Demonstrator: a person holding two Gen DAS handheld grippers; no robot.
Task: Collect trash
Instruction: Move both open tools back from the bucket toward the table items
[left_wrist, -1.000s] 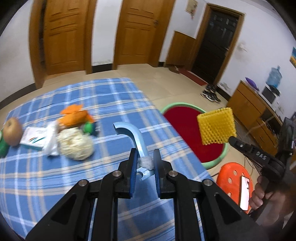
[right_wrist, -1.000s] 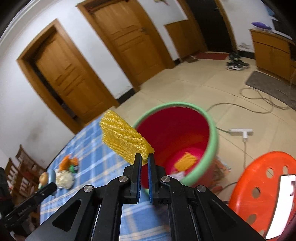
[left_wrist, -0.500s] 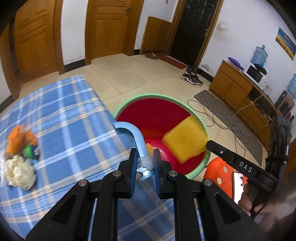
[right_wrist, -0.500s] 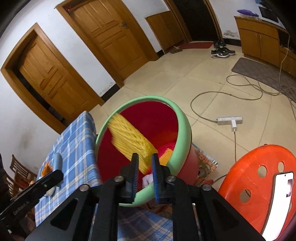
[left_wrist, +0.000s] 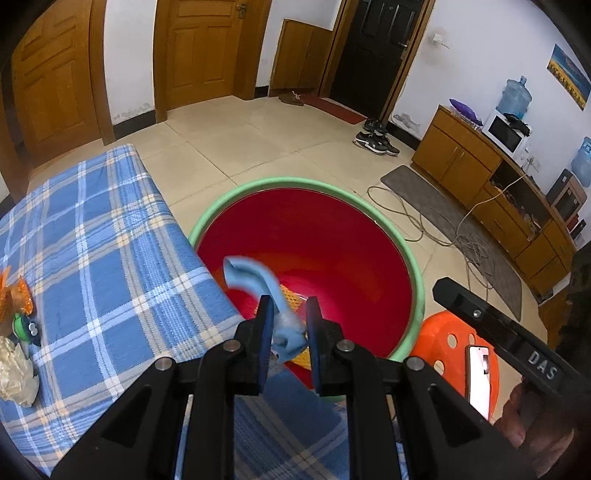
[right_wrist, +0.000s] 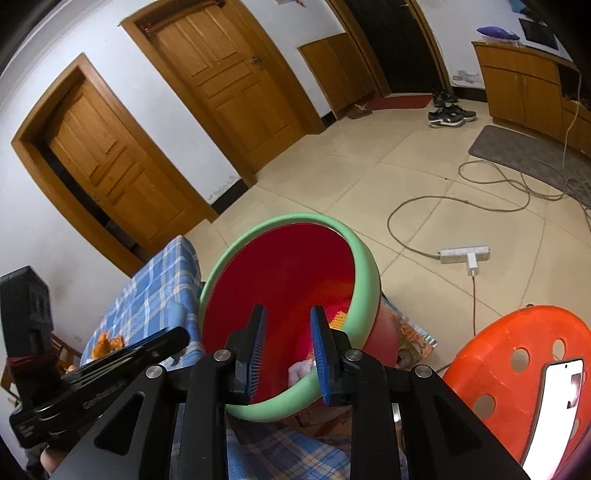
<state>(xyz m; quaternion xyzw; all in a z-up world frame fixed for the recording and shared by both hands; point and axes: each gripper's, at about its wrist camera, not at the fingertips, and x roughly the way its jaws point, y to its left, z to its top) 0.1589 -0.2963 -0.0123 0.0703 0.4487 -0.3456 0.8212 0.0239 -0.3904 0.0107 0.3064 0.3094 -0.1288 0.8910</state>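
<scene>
A red bin with a green rim (left_wrist: 415, 273) stands on the floor beside the table; it also shows in the right wrist view (right_wrist: 364, 258). My left gripper (left_wrist: 289, 312) is over the bin with its jaws parted, and a blurred light blue curved scrap (left_wrist: 255, 280) hangs between them, touching the left pad. My right gripper (right_wrist: 287, 321) is open and empty over the bin. Yellow foam netting (right_wrist: 338, 319) lies inside the bin. On the blue plaid tablecloth (left_wrist: 92, 240), orange wrapper (left_wrist: 13, 299) and crumpled paper (left_wrist: 13, 371) lie at the left.
An orange plastic stool (right_wrist: 517, 365) with a phone (right_wrist: 554, 406) on it stands right of the bin. A power strip (right_wrist: 465, 254) and cables lie on the tiled floor. Wooden doors and a cabinet (left_wrist: 480, 181) line the walls.
My right gripper has opened and the yellow foam netting has dropped into the bin. My left gripper's jaws have parted over the bin, and the blue scrap is slipping, blurred.
</scene>
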